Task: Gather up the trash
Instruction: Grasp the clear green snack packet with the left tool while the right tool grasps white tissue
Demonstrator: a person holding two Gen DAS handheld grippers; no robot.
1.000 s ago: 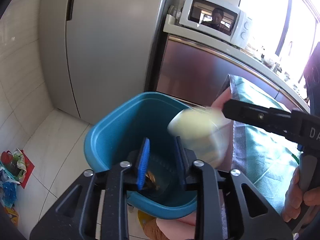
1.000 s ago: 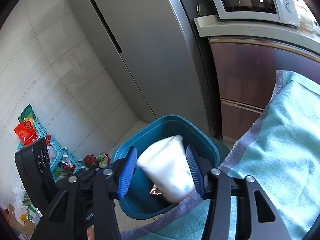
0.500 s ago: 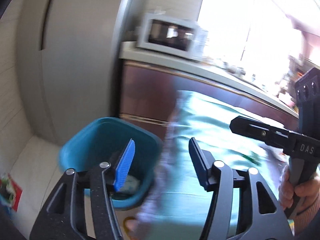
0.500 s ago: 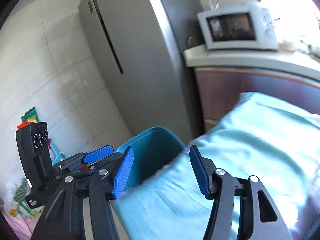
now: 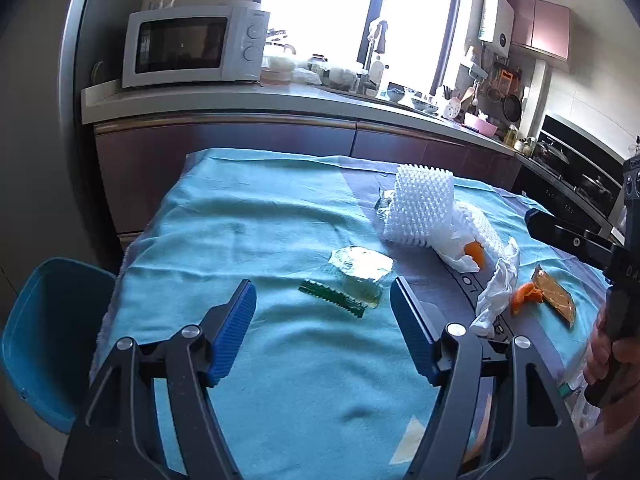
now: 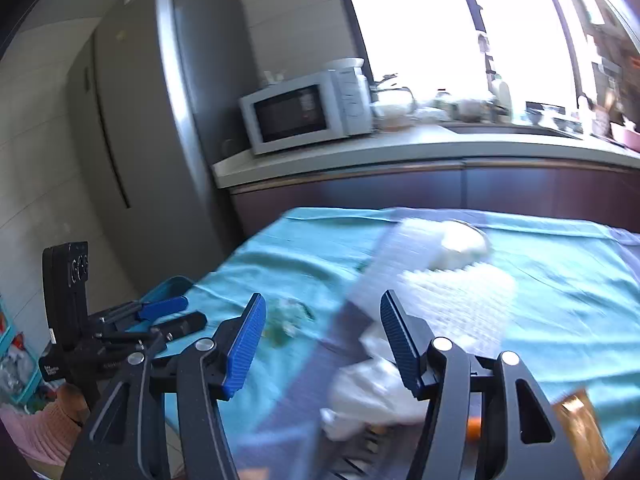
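Observation:
My left gripper [image 5: 322, 300] hangs over the teal cloth, jaws opening, nothing between them. Just beyond its fingertips lie a clear plastic wrapper [image 5: 360, 268] and a green serrated strip [image 5: 332, 299]. Farther right are a white foam net [image 5: 420, 204], a crumpled tissue [image 5: 496, 292], orange peel [image 5: 524, 296] and a brown sachet [image 5: 554, 294]. My right gripper [image 6: 323, 308] is also empty and opening, above the blurred tissue [image 6: 372, 384] and foam net [image 6: 452, 292]. The teal bin [image 5: 44, 340] stands off the table's left end.
A kitchen counter [image 5: 280, 100] with a microwave [image 5: 192, 44] runs behind the table, and a tall fridge [image 6: 160, 140] stands to its left. A person's hand [image 5: 608, 356] grips the right tool's handle. The cloth-covered table [image 5: 240, 208] drops off toward the bin.
Both grippers swung from over the bin to above the table. The white cup left the right gripper's jaws and lies in the bin. Both jaws have widened.

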